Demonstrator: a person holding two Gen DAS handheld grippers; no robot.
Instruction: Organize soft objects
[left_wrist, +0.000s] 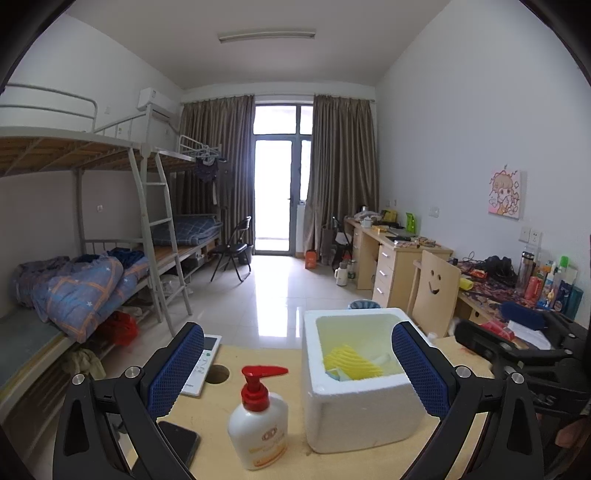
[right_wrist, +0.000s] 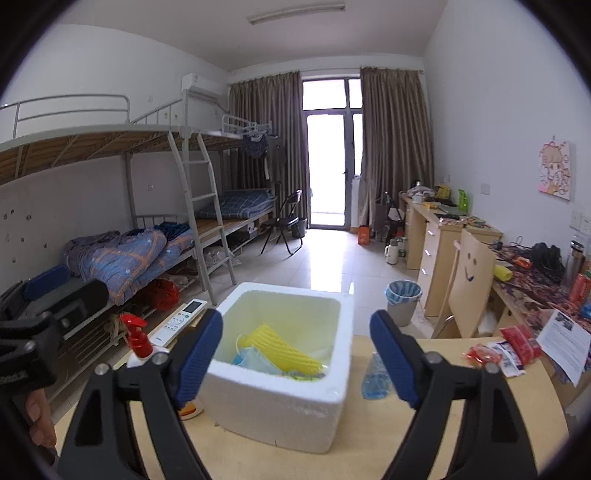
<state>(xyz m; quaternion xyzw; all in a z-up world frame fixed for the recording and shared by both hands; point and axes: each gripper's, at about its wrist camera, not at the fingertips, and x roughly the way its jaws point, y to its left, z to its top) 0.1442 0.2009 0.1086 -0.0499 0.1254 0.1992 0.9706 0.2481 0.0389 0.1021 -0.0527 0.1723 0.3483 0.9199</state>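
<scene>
A white foam box (left_wrist: 354, 410) (right_wrist: 280, 402) stands on the wooden table. Inside lie a yellow ribbed soft piece (left_wrist: 351, 363) (right_wrist: 282, 350) and a light blue face mask (right_wrist: 255, 360). My right gripper (right_wrist: 297, 356) hovers over the near side of the box, open, with nothing between its blue pads. My left gripper (left_wrist: 297, 373) is open too, level with the box's left wall, with a pump bottle (left_wrist: 258, 424) below it. A crumpled blue plastic wrapper (right_wrist: 376, 378) lies on the table just right of the box.
A white remote (right_wrist: 181, 319) and a dark phone (left_wrist: 179, 443) lie at the table's left. Red snack packets (right_wrist: 517, 343) and a paper sheet (right_wrist: 565, 341) sit at the right. Behind stand a wooden chair (right_wrist: 472, 280), a bin (right_wrist: 402, 299), a cluttered desk (left_wrist: 391, 273) and bunk beds (left_wrist: 92, 280).
</scene>
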